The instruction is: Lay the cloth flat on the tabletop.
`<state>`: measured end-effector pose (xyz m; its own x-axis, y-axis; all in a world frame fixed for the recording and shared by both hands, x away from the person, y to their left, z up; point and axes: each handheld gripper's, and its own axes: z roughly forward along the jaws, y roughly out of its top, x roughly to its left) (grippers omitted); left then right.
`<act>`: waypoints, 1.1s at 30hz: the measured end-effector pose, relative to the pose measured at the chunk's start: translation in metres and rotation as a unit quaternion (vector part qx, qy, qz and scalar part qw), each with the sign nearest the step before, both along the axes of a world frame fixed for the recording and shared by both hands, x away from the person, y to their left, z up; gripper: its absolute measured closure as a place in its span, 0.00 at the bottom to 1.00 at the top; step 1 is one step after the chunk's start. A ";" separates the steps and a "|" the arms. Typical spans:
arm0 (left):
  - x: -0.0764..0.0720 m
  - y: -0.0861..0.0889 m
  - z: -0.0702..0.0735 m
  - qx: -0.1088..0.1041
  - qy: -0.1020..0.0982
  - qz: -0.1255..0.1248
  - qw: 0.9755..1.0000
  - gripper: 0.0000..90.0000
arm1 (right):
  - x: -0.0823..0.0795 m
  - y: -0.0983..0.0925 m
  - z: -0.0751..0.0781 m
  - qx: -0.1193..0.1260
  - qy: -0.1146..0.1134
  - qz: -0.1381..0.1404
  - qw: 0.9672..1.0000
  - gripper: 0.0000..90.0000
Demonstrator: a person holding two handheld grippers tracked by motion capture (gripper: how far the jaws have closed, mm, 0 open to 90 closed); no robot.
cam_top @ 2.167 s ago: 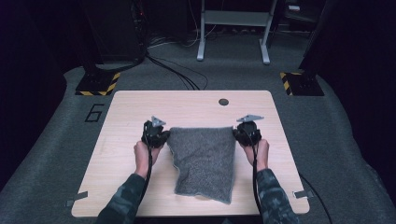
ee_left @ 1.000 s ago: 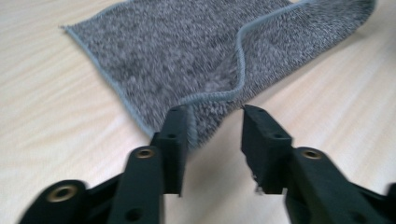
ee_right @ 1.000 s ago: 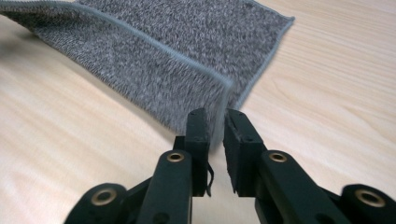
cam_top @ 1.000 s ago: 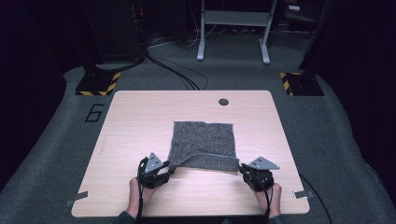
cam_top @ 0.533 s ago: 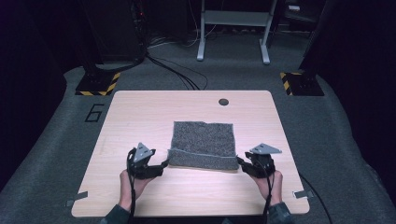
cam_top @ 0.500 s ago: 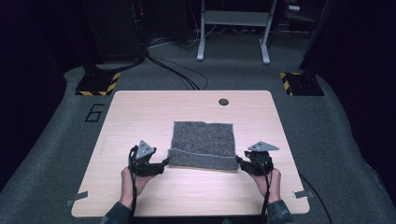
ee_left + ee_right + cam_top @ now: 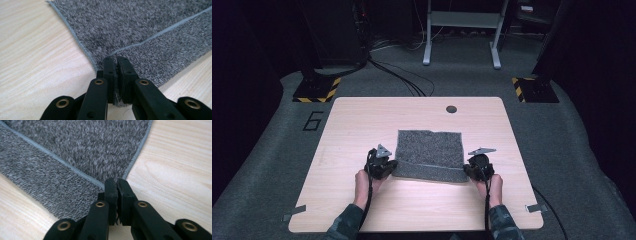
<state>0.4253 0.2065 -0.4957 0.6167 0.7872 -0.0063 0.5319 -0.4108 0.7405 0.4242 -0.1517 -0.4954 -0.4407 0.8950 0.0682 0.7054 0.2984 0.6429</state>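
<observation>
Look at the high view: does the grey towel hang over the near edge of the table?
No, the grey towel lies wholly on the table, with bare wood between its folded near edge and the table's near edge.

Fuzzy grey cloth [image 7: 429, 155], looped pile, matt, with smooth stitched hem. Pale wood-grain worktop [image 7: 362, 125], smooth, faintly satin. Matt black plastic left tool [image 7: 116, 70] and right tool [image 7: 116, 188], brass-coloured rivets. Grey carpeted floor [image 7: 272, 165], rough.
</observation>
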 end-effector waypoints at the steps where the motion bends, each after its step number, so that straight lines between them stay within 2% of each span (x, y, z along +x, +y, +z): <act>1: 0.000 0.000 0.000 0.000 0.000 0.000 1.000 0.95 | 0.000 0.000 0.000 0.000 0.000 0.000 1.000 0.98; 2: -0.004 0.001 0.003 -0.006 -0.004 0.000 1.000 0.95 | -0.002 0.000 0.002 -0.002 -0.003 0.002 1.000 0.98; 4: -0.009 0.002 0.005 -0.015 -0.015 0.000 1.000 0.95 | -0.010 -0.001 0.009 -0.001 -0.023 0.006 1.000 0.98; 5: -0.016 0.004 0.009 -0.021 -0.024 -0.003 0.999 0.95 | -0.013 -0.002 0.011 0.000 -0.030 0.008 1.000 0.98; 7: -0.023 0.006 0.011 -0.034 -0.029 -0.009 0.999 0.95 | -0.019 -0.002 0.016 0.004 -0.041 0.012 0.999 0.98; 9: -0.031 0.008 0.012 -0.042 -0.033 -0.013 0.998 0.94 | -0.028 -0.004 0.021 -0.002 -0.055 0.025 0.998 0.98; 10: -0.031 0.008 0.012 -0.042 -0.033 -0.013 0.998 0.94 | -0.028 -0.004 0.021 -0.002 -0.055 0.025 0.998 0.98; 11: -0.039 0.011 0.012 -0.046 -0.029 -0.019 0.998 0.93 | -0.039 -0.004 0.025 0.001 -0.067 0.037 0.997 0.98; 12: -0.039 0.011 0.012 -0.046 -0.029 -0.019 0.998 0.93 | -0.039 -0.004 0.025 0.001 -0.067 0.037 0.997 0.98; 13: -0.047 0.012 0.008 -0.048 -0.026 -0.023 0.998 0.91 | -0.049 -0.004 0.027 0.003 -0.072 0.044 0.996 0.97; 16: -0.054 0.013 0.004 -0.047 -0.015 -0.032 0.998 0.89 | -0.058 -0.004 0.028 0.005 -0.073 0.051 0.996 0.96; 17: -0.060 0.016 0.001 -0.045 -0.003 -0.041 0.998 0.84 | -0.070 -0.004 0.026 -0.001 -0.069 0.063 0.996 0.95; 18: -0.065 0.017 -0.001 -0.046 0.011 -0.047 0.998 0.82 | -0.074 -0.004 0.024 -0.005 -0.068 0.065 0.996 0.94; 20: -0.068 0.019 -0.002 -0.043 0.016 -0.047 0.998 0.71 | -0.088 -0.004 0.022 -0.011 -0.060 0.070 0.996 0.90; 21: -0.077 0.025 -0.002 -0.053 0.026 -0.053 0.997 0.68 | -0.095 -0.007 0.022 -0.013 -0.058 0.076 0.995 0.89; 22: -0.082 0.028 -0.001 -0.056 0.026 -0.051 0.997 0.65 | -0.099 -0.009 0.022 -0.011 -0.058 0.075 0.995 0.87; 23: -0.082 0.028 -0.001 -0.056 0.026 -0.051 0.997 0.59 | -0.099 -0.009 0.022 -0.011 -0.058 0.075 0.995 0.87; 24: -0.086 0.032 0.003 -0.061 0.023 -0.048 0.997 0.59 | -0.103 -0.012 0.023 -0.009 -0.060 0.072 0.996 0.83; 25: -0.088 0.035 0.008 -0.063 0.014 -0.041 0.997 0.52 | -0.105 -0.016 0.025 -0.004 -0.063 0.070 0.996 0.80; 26: -0.089 0.038 0.015 -0.069 0.001 -0.033 0.997 0.43 | -0.103 -0.021 0.029 0.005 -0.072 0.063 0.995 0.72; 27: -0.089 0.038 0.015 -0.069 0.001 -0.033 0.997 0.40 | -0.103 -0.021 0.029 0.005 -0.072 0.063 0.995 0.72; 28: -0.083 0.035 0.020 -0.060 0.003 -0.033 0.998 0.37 | -0.096 -0.023 0.031 0.008 -0.076 0.056 0.996 0.65; 30: -0.079 0.032 0.021 -0.055 -0.001 -0.033 0.998 0.36 | -0.093 -0.022 0.031 0.012 -0.075 0.052 0.996 0.62; 31: -0.068 0.020 0.021 -0.052 0.011 -0.044 0.998 0.34 | -0.080 -0.016 0.027 0.011 -0.080 0.054 0.995 0.57; 33: -0.057 0.008 0.018 -0.047 0.013 -0.051 0.998 0.33 | -0.069 -0.007 0.021 0.012 -0.079 0.061 0.995 0.53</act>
<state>0.3683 0.2142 -0.4780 0.6925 0.7154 -0.0931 0.5099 -0.3940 0.7647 0.3557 -0.1585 -0.4743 -0.5530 0.8331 0.0110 0.5549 0.3584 0.7508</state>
